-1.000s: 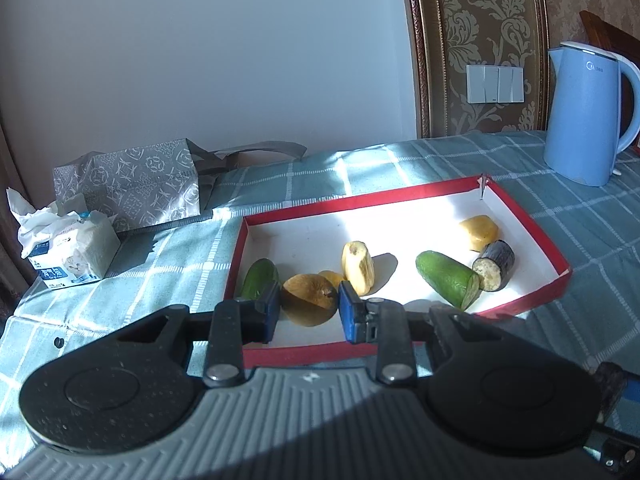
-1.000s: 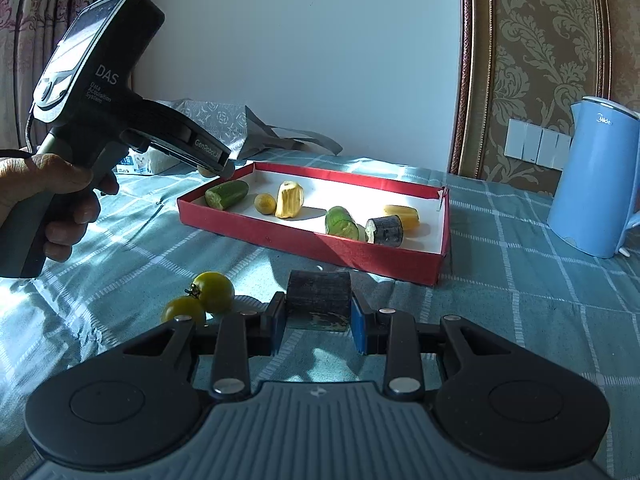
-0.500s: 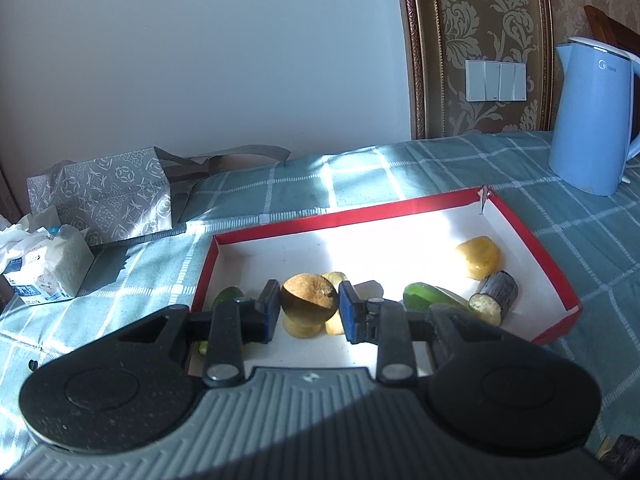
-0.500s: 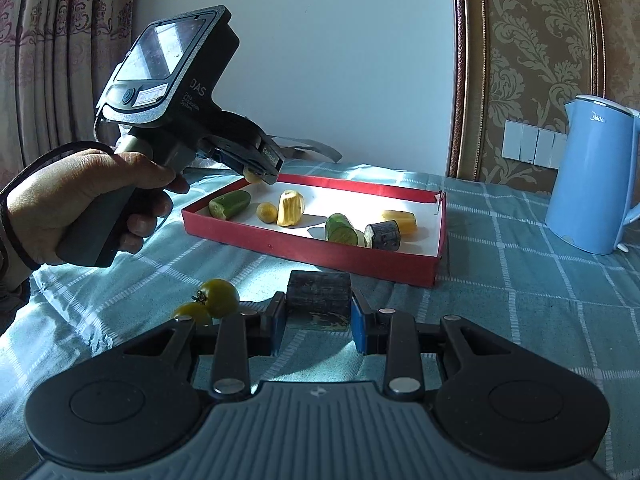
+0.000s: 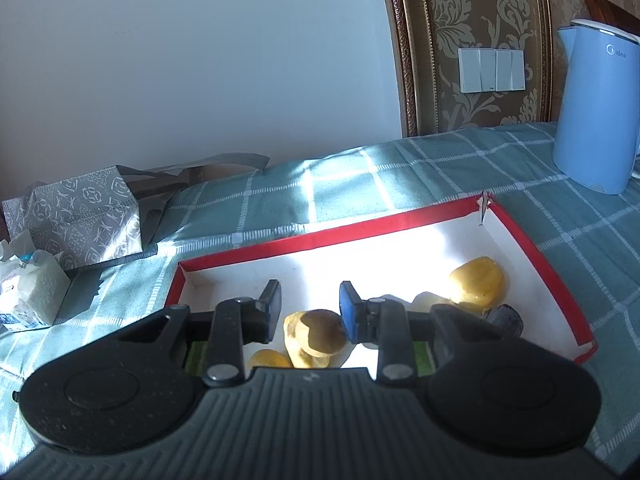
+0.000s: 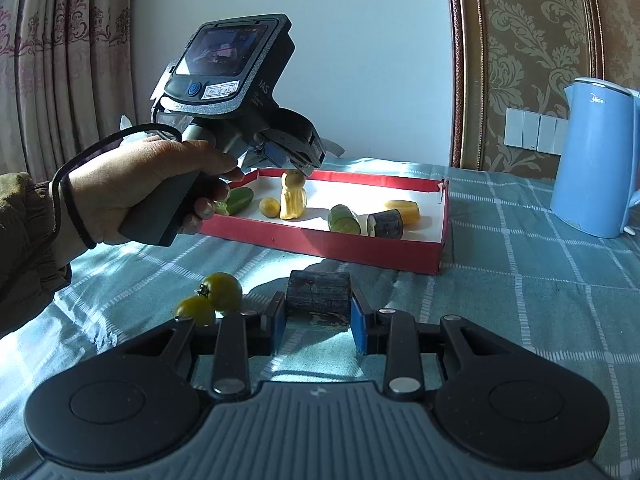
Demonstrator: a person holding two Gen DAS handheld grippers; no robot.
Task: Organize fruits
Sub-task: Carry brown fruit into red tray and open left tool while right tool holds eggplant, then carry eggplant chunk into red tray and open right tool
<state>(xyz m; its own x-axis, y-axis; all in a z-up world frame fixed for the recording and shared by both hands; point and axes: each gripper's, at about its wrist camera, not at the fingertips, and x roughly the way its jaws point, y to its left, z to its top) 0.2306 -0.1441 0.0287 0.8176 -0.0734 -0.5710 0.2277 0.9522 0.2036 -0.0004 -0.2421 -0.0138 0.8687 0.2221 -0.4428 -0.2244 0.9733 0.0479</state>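
A red-rimmed white tray [image 5: 320, 238] [image 6: 320, 244] holds cut cucumber [image 6: 344, 219], an eggplant chunk [image 6: 386, 223] and yellow pieces. My left gripper [image 5: 308, 300] [image 6: 300, 166] hovers over the tray's left half, shut on a round brown fruit [image 5: 322, 332] [image 6: 294, 178]. The fruit sits low in the jaws and rests on an upright yellow piece [image 6: 293, 202]. My right gripper [image 6: 318, 320] is near the front of the table, shut on a dark eggplant piece [image 6: 319, 298]. Two green-yellow tomatoes [image 6: 224, 291] lie just left of it on the cloth.
A blue kettle [image 6: 592, 160] [image 5: 596, 112] stands at the back right. A grey patterned bag [image 5: 80, 216] and a tissue pack [image 5: 28, 292] sit left of the tray. A person's hand [image 6: 140, 184] holds the left gripper's handle above the tray's near-left corner.
My left gripper has moved forward over the tray with the brown fruit. The fruit now sits lower in the jaws, on the yellow piece. The right gripper has kept still.
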